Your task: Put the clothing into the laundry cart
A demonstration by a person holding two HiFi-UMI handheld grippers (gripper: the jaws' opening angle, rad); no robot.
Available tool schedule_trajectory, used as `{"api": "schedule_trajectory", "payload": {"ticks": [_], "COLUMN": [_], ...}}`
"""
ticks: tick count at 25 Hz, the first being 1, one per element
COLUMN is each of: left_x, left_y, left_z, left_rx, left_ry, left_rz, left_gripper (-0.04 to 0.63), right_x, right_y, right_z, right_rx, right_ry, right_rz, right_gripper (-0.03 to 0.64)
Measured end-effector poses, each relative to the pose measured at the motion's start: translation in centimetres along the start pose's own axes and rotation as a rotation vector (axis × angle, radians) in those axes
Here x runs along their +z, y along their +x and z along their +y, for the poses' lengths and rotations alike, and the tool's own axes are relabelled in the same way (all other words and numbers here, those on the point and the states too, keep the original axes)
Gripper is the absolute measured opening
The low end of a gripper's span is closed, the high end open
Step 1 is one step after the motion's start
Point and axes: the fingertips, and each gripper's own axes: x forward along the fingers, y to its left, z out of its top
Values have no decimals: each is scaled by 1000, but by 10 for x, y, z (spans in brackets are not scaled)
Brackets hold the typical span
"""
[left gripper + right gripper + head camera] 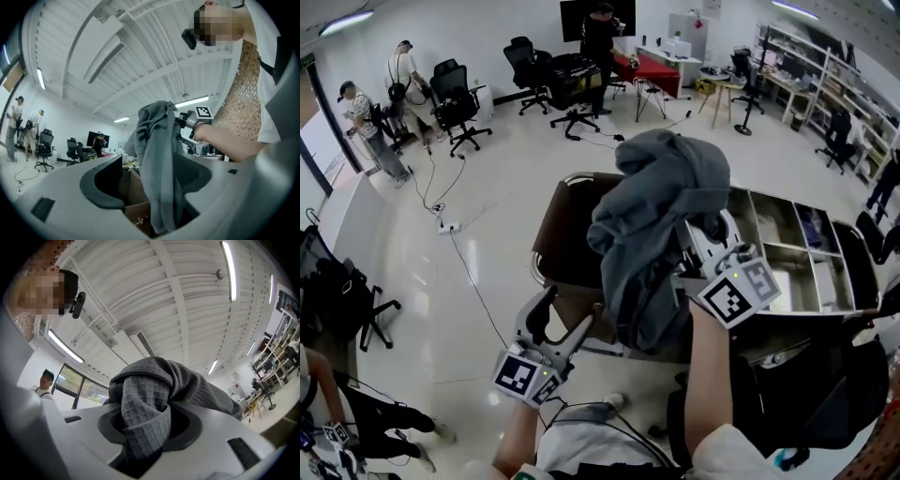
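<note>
A grey waffle-knit garment (656, 216) hangs bunched above the laundry cart (546, 225), a metal-rimmed cart with a brown liner. My right gripper (701, 242) is shut on the garment's top, and the cloth spills over its jaws (150, 404). My left gripper (565, 314) sits lower left at the cart's near edge, open. In the left gripper view the garment's (157, 154) hanging end drops between the wide jaws in front of the right-hand pad, with no pad seen pressing on it. Brown cart lining (125, 183) shows behind it.
A grey compartmented bin (797, 246) adjoins the cart on the right. Black bags and a chair (825, 384) crowd the lower right. Cables and a power strip (445, 225) lie on the floor to the left. Office chairs (455, 103) and people stand far back.
</note>
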Motion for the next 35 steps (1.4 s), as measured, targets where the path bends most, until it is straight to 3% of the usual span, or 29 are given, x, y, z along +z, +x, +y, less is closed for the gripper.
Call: {"api": "schedule_trajectory", "payload": {"ticks": [4, 6, 9, 11, 13, 17, 21, 26, 30, 35], "left_x": [-5, -13, -29, -37, -45, -55, -59, -70, -77, -86], "left_y": [-11, -14, -13, -11, -9, 2, 18, 52, 84, 124], "left_z": [40, 54, 73, 83, 91, 95, 79, 38, -15, -115], "left_rx": [78, 111, 142, 152, 153, 138, 89, -33, -182, -426], "left_ry": [0, -7, -24, -37, -49, -69, -87, -102, -106, -121], "left_rz": [8, 15, 23, 30, 35, 40, 42, 52, 67, 90], "left_gripper": [319, 320, 319, 319, 320, 319, 319, 319, 319, 319], "right_x": [-32, -74, -185, -262, -306, -312, -267, -209, -176, -140], "right_y": [73, 102, 124, 116, 103, 81, 50, -19, -99, -225], "right_z": [-1, -3, -7, -6, -4, -2, -4, -17, -45, -78], "right_rx": [35, 57, 71, 70, 59, 39, 34, -18, -174, -431], "right_ry": [19, 23, 6, -26, -28, 40, 52, -22, -89, -117], "right_rz": [20, 99, 412, 662, 758, 688, 536, 368, 310, 305], "right_gripper": [146, 162, 227, 345, 374, 376, 374, 373, 370, 368]}}
